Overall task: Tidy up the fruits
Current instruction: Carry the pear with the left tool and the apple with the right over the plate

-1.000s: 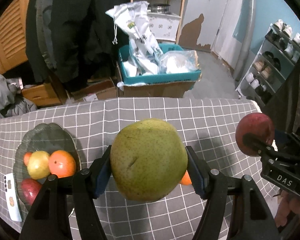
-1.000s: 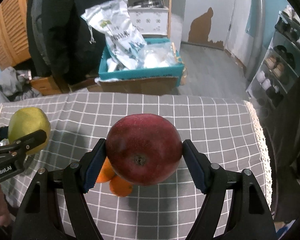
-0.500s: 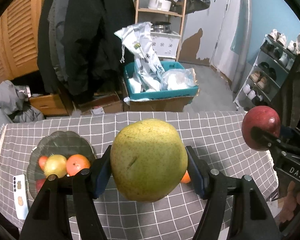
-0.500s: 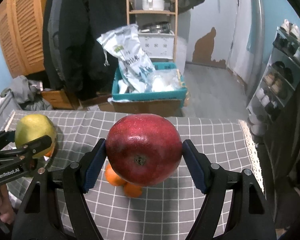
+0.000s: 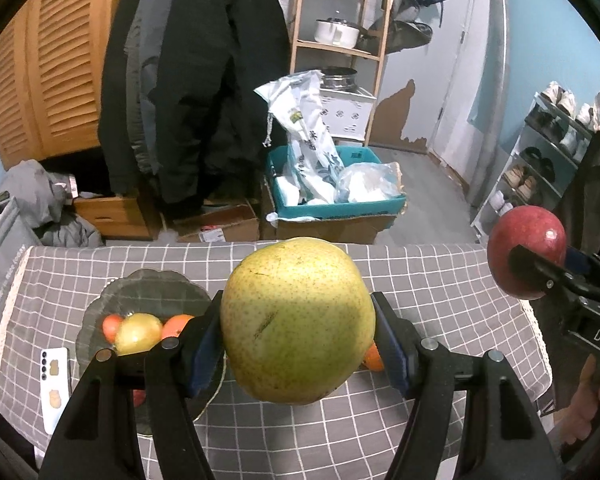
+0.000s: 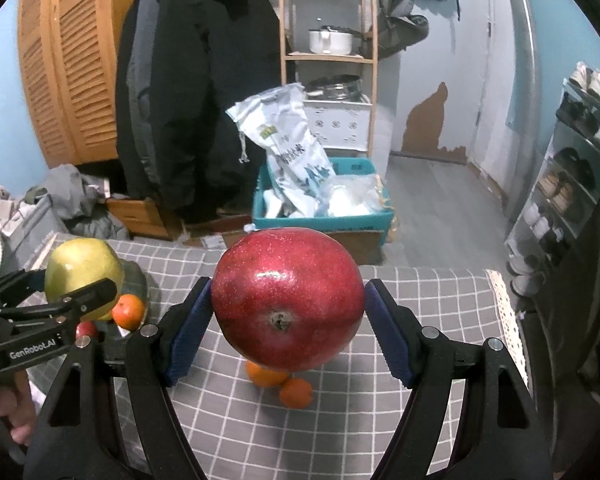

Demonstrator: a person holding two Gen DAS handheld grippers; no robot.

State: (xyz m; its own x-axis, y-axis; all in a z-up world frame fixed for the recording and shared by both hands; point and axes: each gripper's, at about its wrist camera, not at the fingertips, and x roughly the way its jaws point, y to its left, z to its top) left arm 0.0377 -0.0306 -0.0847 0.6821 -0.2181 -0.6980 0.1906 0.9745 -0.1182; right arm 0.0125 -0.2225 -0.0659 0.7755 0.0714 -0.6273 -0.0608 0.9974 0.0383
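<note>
My left gripper (image 5: 298, 336) is shut on a large yellow-green pear (image 5: 296, 320), held well above the checked tablecloth (image 5: 440, 280). My right gripper (image 6: 288, 320) is shut on a red apple (image 6: 288, 300), also held in the air; that apple (image 5: 526, 252) shows at the right edge of the left wrist view. A dark glass plate (image 5: 148, 292) at the table's left holds a yellow fruit (image 5: 138, 332), oranges (image 5: 176, 325) and a red fruit. Two oranges (image 6: 296, 392) lie on the cloth under the apple.
A white phone (image 5: 54, 384) lies left of the plate near the table edge. Beyond the table stand a teal crate (image 5: 336, 204) with bags, hanging dark coats (image 5: 188, 80), a wooden shelf (image 5: 340, 40) and a shoe rack (image 5: 548, 152) on the right.
Both grippers have risen with their fruit still held. The table and the plate have dropped lower and look smaller, and more of the room behind shows.
</note>
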